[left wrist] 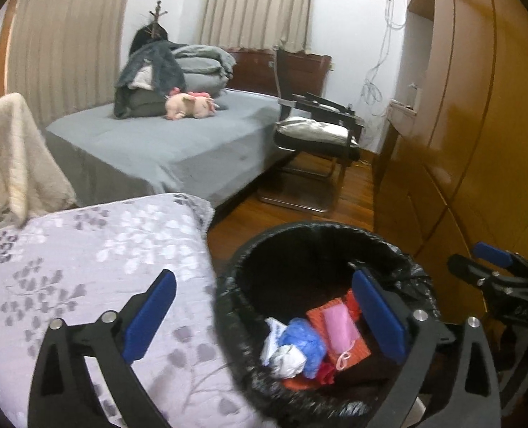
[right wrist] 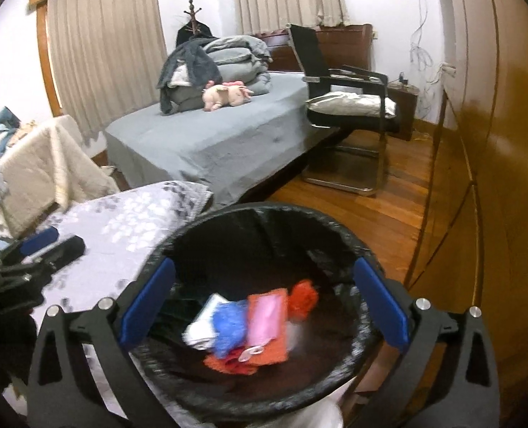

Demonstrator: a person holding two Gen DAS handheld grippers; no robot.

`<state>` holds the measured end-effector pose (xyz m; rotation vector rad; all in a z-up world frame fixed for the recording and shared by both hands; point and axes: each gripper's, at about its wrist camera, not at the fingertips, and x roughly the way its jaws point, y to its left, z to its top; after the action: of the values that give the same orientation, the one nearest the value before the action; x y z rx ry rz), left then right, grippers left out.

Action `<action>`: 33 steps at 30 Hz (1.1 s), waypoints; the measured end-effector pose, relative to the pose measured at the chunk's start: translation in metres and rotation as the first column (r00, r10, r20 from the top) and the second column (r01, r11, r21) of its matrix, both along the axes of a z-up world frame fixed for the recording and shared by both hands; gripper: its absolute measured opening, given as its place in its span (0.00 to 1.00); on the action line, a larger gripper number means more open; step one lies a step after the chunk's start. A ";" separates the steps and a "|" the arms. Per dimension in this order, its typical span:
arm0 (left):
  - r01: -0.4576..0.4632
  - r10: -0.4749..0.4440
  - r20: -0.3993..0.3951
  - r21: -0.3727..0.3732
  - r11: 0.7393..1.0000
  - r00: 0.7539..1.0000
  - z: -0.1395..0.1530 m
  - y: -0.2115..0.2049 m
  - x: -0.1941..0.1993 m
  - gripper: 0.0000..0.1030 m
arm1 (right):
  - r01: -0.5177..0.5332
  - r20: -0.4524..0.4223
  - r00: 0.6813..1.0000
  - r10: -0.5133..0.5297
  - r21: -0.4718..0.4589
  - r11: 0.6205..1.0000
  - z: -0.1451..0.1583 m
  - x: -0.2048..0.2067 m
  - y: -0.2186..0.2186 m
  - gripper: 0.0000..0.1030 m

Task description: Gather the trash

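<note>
Trash [right wrist: 249, 324] in bin [right wrist: 264, 214] below right gripper [right wrist: 264, 306]; left gripper [left wrist: 264, 310] alongside; both spread wide, empty.

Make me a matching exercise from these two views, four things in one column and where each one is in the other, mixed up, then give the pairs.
Things:
1. pink plush toy
2. silver cushion
3. crumpled blue trash
4. cream blanket

Places:
A. in the black-lined bin
B. on the grey bed
C. draped at the left, beside the floral cover
D. on the black chair seat

Pairs: 1-B, 2-D, 3-A, 4-C
</note>
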<state>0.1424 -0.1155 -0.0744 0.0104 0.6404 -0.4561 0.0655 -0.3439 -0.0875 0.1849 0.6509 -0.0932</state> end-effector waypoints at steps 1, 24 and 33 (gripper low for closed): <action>-0.010 0.010 0.001 0.003 1.000 1.000 0.003 0.005 -0.003 0.94 | -0.008 0.002 1.000 0.008 0.006 1.000 0.004 -0.001 0.005 0.95; -0.112 0.111 0.080 0.014 0.994 0.991 0.053 0.052 -0.071 0.94 | -0.117 0.057 0.991 0.119 -0.040 0.992 0.063 -0.040 0.069 0.95; -0.124 0.123 0.125 0.003 0.992 0.985 0.072 0.061 -0.088 0.94 | -0.140 0.098 0.984 0.146 -0.067 0.988 0.079 -0.050 0.082 0.95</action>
<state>0.0546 -0.0550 -0.0027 0.0093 0.5171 -0.3296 0.0155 -0.2616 -0.0081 0.0836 0.5564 0.0349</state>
